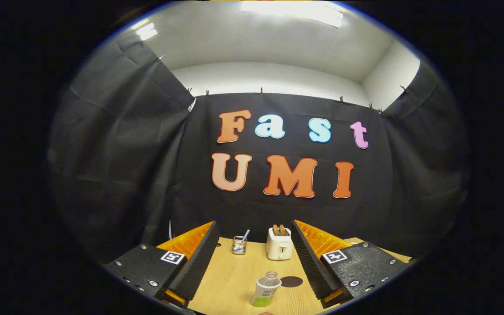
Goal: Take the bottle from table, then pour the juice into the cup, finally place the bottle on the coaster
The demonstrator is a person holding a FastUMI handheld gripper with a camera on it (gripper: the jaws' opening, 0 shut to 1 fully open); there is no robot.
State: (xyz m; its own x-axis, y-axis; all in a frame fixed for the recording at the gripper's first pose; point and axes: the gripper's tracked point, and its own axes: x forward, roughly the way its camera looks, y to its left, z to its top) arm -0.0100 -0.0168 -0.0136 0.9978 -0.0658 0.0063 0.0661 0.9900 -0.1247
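A small clear bottle point(266, 288) with no cap and a little green juice at its bottom stands upright on the wooden table point(234, 280). It is low between my two fingers, nearer the right one. Just right of it a dark round coaster point(292, 281) lies flat on the wood. My gripper point(254, 229) is open wide, its fingers apart on either side of the bottle without touching it, and its tips reach past the bottle toward the back of the table.
A white toaster point(279, 244) with two slices of toast stands at the back of the table near the right fingertip. A small glass holder point(239, 245) with a stick in it stands left of the toaster. Black cloth walls enclose the table.
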